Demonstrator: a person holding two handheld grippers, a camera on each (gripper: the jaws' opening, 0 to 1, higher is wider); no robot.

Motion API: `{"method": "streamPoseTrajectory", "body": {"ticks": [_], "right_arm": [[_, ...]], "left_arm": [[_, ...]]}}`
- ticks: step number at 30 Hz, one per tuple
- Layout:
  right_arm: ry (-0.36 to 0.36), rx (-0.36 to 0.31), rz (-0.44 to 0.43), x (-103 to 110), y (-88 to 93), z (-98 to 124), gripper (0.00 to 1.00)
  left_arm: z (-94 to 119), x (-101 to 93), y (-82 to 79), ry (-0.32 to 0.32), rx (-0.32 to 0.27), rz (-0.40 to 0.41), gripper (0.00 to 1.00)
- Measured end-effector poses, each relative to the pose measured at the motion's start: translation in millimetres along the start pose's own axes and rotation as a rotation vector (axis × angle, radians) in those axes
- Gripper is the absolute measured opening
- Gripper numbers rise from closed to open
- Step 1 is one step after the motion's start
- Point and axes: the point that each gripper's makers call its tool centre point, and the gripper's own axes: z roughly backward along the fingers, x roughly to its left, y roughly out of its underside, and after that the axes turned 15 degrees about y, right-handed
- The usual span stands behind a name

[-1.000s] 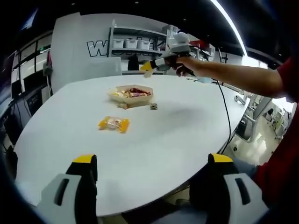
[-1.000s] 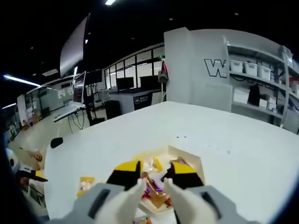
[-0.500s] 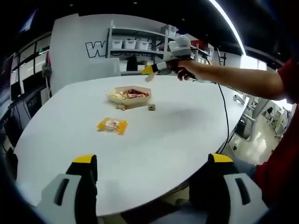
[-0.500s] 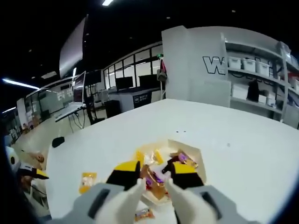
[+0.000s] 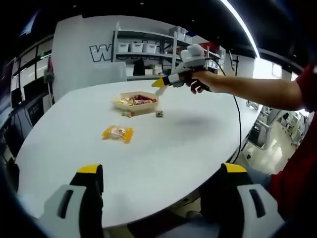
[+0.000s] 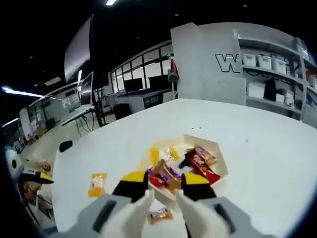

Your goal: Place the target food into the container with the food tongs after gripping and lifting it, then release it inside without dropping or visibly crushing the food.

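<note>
A cream paper container (image 5: 136,100) full of wrapped candies stands on the white table (image 5: 188,144). A yellow packet (image 5: 118,132) lies in front of it, with two small candies (image 5: 160,114) close by. My left gripper (image 5: 161,173) is open and empty at the table's near edge. A hand holds my right gripper (image 5: 171,79) in the air just right of the container. In the right gripper view, my right gripper (image 6: 166,179) is shut on white food tongs (image 6: 141,206). The tongs' arms stand slightly apart with nothing between them. The container (image 6: 204,140) lies just beyond the tips.
A loose candy (image 6: 161,214) lies on the table below the jaws, and the yellow packet (image 6: 97,183) is to their left. Shelves with white boxes (image 5: 143,47) stand behind the table. A cable (image 5: 240,119) hangs past the table's right edge.
My right gripper has come down and a little right beside the container. In its own view the whole container now shows beyond the jaws. My left gripper has stayed still.
</note>
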Motion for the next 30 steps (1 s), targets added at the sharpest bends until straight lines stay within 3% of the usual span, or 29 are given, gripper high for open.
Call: {"method": "streamPoseTrajectory", "body": {"ticks": [14,30], "right_arm": [[-0.023,0.058,0.000,6,38.1,0,0.21],[-0.028,0.081,0.040,14,55.3,-12,0.22]], "left_arm": [[-3,-3.5,1.8,0.007,0.004,-0.001,0.96],[-2,0.0,1.4,-0.001,0.006,0.002,0.95]]}}
